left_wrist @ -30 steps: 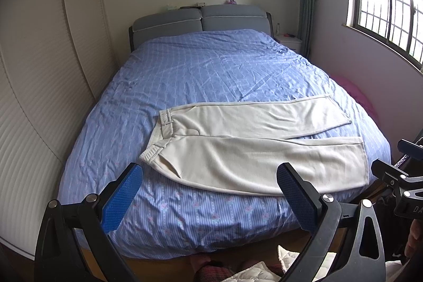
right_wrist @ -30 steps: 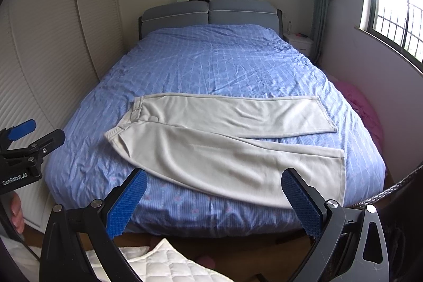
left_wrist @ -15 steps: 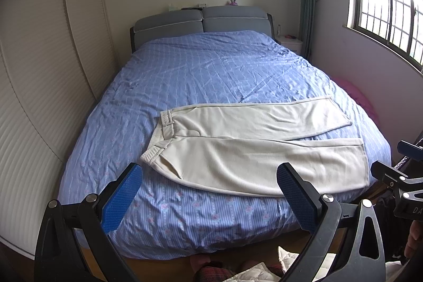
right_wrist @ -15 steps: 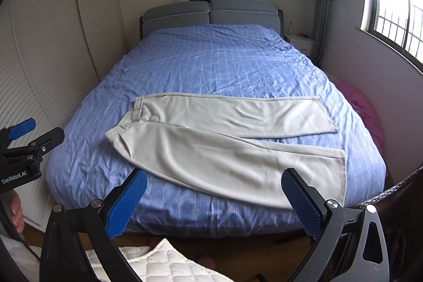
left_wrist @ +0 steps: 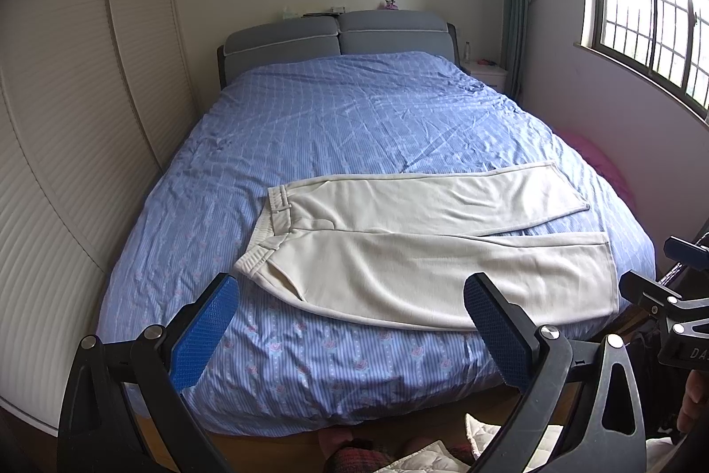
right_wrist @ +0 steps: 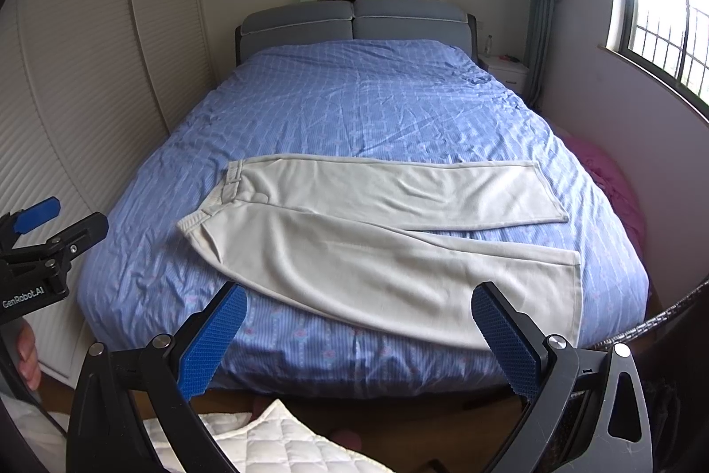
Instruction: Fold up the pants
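Blue bedspread [left_wrist: 354, 127], grey headboard [left_wrist: 336, 34] (two cushions), barred window [left_wrist: 651, 7].

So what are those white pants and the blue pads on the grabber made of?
The pants look like soft, thick knit cloth, matte cream, lying in gentle rolls rather than sharp creases. The pads on the left gripper look like blue rubber or plastic with a fine bumpy grid; which one is hard to tell.

You're looking at cream pants [left_wrist: 425, 251] lying flat, unfolded, across the bed's near end, waistband left, legs splaying right.
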The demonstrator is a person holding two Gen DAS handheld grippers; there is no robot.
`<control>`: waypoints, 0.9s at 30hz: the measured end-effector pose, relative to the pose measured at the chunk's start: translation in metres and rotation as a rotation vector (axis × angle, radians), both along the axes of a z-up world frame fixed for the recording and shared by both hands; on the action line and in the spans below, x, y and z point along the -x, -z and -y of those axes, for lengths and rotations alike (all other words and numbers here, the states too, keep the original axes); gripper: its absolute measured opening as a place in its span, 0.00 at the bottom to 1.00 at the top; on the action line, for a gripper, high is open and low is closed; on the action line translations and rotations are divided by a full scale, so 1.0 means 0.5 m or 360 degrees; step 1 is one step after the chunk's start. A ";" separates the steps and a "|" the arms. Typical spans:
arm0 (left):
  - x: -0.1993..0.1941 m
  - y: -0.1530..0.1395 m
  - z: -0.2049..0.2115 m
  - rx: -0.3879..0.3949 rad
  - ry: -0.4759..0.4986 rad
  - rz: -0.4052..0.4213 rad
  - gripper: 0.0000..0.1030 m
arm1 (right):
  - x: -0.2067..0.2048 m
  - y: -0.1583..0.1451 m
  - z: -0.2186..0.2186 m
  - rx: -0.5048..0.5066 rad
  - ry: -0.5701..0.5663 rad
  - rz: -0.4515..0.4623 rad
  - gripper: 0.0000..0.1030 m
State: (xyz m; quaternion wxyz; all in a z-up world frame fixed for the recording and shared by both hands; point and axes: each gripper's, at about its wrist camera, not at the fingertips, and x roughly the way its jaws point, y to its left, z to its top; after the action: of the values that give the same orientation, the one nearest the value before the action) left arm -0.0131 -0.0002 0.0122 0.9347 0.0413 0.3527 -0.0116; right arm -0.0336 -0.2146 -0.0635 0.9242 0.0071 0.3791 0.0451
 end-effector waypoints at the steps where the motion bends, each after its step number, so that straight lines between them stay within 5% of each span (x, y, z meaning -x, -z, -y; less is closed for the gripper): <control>1: 0.000 0.000 0.000 -0.0001 0.0000 -0.0002 1.00 | 0.000 0.001 0.002 0.0000 0.0001 0.0001 1.00; 16: -0.030 0.016 -0.019 -0.0009 -0.0029 -0.0059 1.00 | -0.033 0.041 -0.010 -0.0033 -0.0003 -0.0097 1.00; 27: -0.145 0.113 -0.157 -0.0044 -0.0102 -0.0219 1.00 | -0.144 0.165 -0.103 -0.0226 0.0064 -0.0368 1.00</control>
State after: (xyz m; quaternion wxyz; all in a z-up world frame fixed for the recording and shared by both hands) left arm 0.0593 0.0781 -0.0441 0.9075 0.0419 0.4174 0.0204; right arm 0.0383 -0.1629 -0.1462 0.8723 0.0853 0.4786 0.0523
